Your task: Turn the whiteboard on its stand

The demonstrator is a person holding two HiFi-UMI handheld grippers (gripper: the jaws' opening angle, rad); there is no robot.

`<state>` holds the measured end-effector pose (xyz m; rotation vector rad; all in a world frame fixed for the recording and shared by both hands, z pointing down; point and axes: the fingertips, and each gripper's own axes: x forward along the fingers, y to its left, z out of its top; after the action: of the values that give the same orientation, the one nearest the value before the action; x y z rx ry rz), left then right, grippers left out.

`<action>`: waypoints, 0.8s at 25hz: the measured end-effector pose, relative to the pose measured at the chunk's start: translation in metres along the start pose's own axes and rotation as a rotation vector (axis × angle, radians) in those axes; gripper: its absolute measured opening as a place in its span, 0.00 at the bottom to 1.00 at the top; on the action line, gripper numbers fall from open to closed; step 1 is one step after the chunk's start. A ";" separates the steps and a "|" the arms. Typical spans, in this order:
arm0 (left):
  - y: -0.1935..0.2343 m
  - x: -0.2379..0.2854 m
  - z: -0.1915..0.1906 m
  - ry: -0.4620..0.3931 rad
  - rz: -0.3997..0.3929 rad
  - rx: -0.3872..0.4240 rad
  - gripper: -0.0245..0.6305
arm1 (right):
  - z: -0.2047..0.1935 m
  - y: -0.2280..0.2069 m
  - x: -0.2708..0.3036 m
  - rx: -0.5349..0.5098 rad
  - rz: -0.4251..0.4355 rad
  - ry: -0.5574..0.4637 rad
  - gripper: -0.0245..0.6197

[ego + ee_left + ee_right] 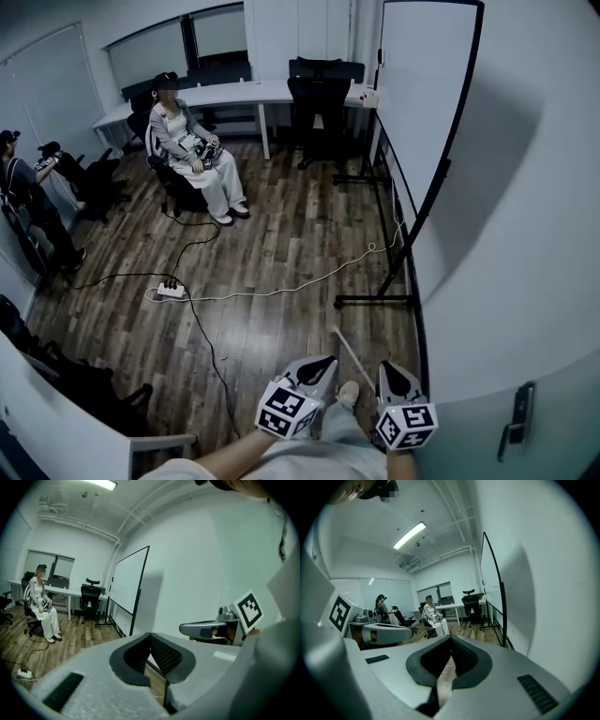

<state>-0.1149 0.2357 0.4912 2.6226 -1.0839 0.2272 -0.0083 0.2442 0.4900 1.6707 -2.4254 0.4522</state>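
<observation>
Along the right-hand wall: the whiteboard (422, 94) stands upright on its stand (375, 302), its face parallel to the wall (525, 234) and just beside it, with black feet on the wooden floor (281, 244).
Long axis: the board's width runs away from the person along the wall, so its near vertical edge is the one first met.
Direction from the grippers: ahead and slightly to the right, well apart from both; nothing lies between except bare floor and a pale cable (281, 289).
Nearer side: the right gripper (396, 373) is on the wall side and so probably the closer one to the near edge; the left gripper (319, 367) hangs just beside it, low in the head view.
Left fingers (166, 656): tips brought together, nothing between them.
Right fingers (464, 660): closed too, and empty.
Step in hand: judged from this, an approach; the board is untouched and not yet turned.
What the move needs: walking up to the near edge and opening the fingers before taking the frame.
Further out: a seated person (192, 155), an office chair (319, 98) at the long counter (234, 94), and a power strip (171, 291) on the floor.
</observation>
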 end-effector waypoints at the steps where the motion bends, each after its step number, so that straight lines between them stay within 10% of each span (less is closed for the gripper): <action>1: 0.001 0.003 0.000 0.001 -0.005 -0.001 0.05 | 0.000 -0.002 0.002 0.002 -0.003 0.002 0.05; 20: 0.088 0.170 0.059 -0.001 -0.002 0.011 0.05 | 0.065 -0.128 0.151 -0.013 -0.008 -0.017 0.05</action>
<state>-0.0557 0.0448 0.4972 2.6335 -1.0830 0.2317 0.0584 0.0470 0.4944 1.6850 -2.4280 0.4216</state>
